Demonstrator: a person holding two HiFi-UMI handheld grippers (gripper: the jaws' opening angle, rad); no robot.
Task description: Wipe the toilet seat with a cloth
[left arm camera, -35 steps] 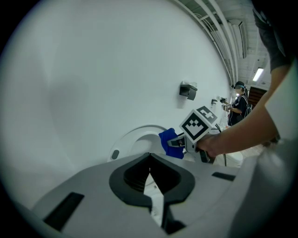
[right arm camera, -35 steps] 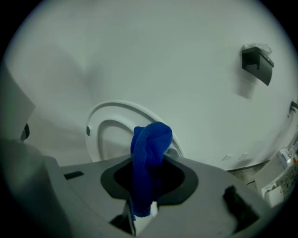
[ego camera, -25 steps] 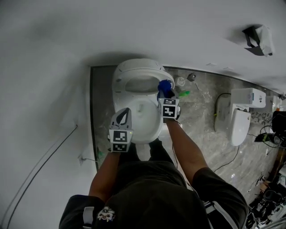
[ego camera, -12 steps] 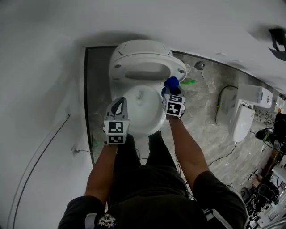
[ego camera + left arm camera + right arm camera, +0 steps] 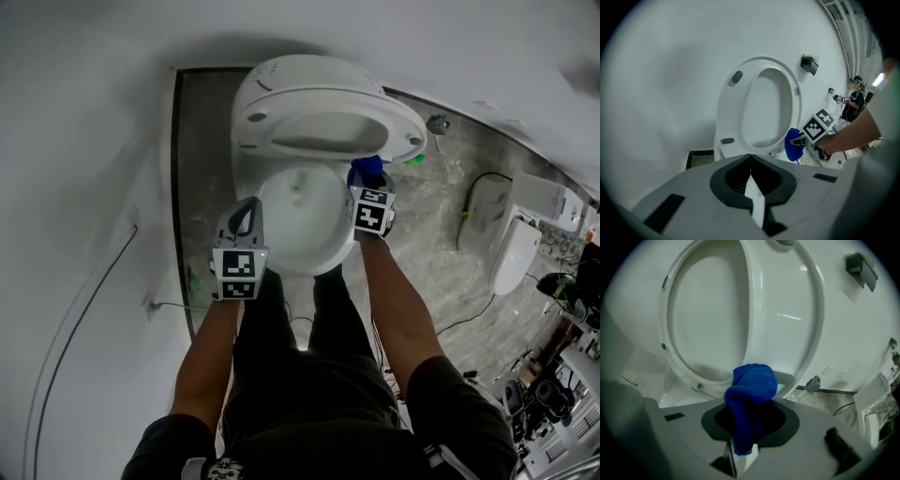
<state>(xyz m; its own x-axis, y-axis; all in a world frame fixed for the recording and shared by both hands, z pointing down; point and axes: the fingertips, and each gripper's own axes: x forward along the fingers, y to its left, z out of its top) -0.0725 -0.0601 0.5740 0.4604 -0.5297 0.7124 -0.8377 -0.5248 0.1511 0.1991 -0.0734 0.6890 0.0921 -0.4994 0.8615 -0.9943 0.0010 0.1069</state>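
two grippers hang over the toilet bowl point(image 5: 323, 255) in the head view: left gripper point(image 5: 247, 208) at its left rim, right gripper point(image 5: 368, 178) at its right, carrying the blue cloth point(image 5: 366, 169) just under the raised toilet seat point(image 5: 328, 131).

left gripper view: jaws pressed together, nothing between them (seat upright ahead).

right gripper view: jaws clamp the bunched cloth, close to the seat's lower rim.

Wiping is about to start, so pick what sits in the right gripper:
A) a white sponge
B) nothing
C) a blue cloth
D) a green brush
C: the right gripper view shows the right gripper closed on a bunched blue cloth, which sticks out past its tips.
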